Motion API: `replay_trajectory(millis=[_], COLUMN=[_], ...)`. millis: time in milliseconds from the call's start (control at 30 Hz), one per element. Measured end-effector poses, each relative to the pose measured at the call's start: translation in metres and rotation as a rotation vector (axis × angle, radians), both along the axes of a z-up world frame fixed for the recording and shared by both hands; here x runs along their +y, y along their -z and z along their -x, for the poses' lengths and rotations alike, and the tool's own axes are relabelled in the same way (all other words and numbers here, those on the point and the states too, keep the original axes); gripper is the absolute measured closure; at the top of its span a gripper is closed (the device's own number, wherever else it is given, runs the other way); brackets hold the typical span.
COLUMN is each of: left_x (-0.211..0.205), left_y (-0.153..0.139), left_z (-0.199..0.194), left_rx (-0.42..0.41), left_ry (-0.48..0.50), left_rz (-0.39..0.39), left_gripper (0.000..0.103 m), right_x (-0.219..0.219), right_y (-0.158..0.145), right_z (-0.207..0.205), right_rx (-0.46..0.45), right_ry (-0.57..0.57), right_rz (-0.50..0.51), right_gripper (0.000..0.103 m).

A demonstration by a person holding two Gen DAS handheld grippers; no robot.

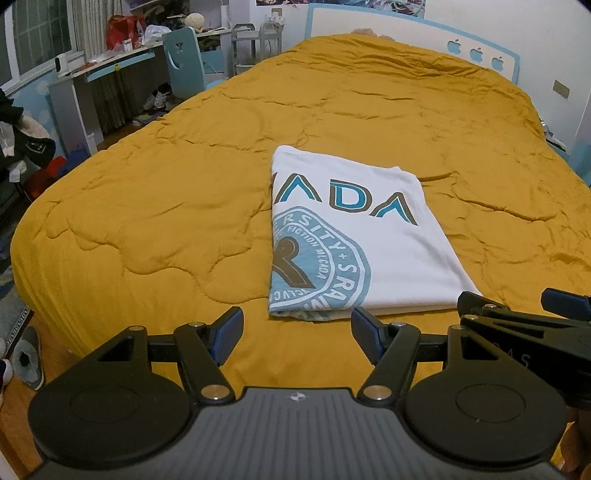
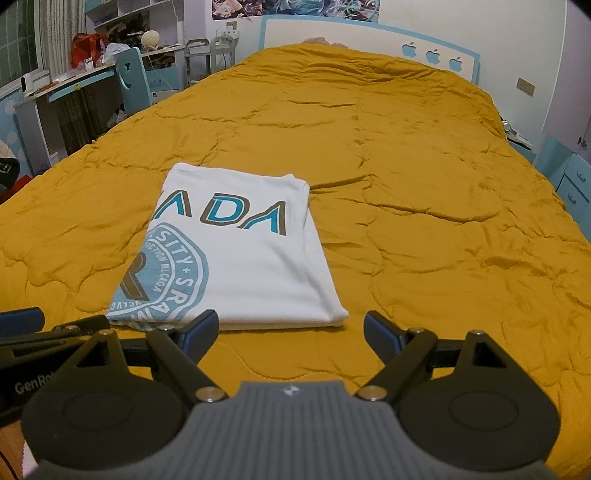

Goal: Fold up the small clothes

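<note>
T-shirt (image 1: 354, 236) | folded white rectangle lying centre frame on the yellow quilt (image 1: 166, 206) | we judge it light, limp, prone to unfolding; pinch near-edge corners | left gripper (image 1: 297, 334), right gripper (image 2: 290, 334) both released, empty

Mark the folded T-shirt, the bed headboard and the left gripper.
folded T-shirt (image 1: 376, 243), left wrist view, plain white area right of the print.
bed headboard (image 2: 332, 33), right wrist view, white panel.
left gripper (image 1: 297, 326), left wrist view, midway between its open jaws.
</note>
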State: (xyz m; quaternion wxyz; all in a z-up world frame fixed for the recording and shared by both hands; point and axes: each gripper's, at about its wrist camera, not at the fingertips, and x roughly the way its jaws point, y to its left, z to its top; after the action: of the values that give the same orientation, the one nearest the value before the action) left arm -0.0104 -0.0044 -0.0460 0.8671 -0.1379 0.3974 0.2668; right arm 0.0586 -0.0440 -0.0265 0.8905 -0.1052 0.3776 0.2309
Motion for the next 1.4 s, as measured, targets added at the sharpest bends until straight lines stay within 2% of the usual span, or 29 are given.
replay_trajectory(millis=[867,1400], left_x=[-0.0014,0.0046], left_y=[-0.0020,0.0014], left_z=[-0.0020,-0.0049], left_rx=[0.012,0.024], left_ry=[0.017,0.017], left_rz=[-0.032,0.007], left_gripper=[0.025,0.025], right_x=[0.0009,0.0033], right_y=[0.0008,0.0017], right_z=[0.0025,0.0039], right_rx=[0.002,-0.002], right_ry=[0.013,0.018], right_rz=[0.004,0.014], right_gripper=[0.021,0.021])
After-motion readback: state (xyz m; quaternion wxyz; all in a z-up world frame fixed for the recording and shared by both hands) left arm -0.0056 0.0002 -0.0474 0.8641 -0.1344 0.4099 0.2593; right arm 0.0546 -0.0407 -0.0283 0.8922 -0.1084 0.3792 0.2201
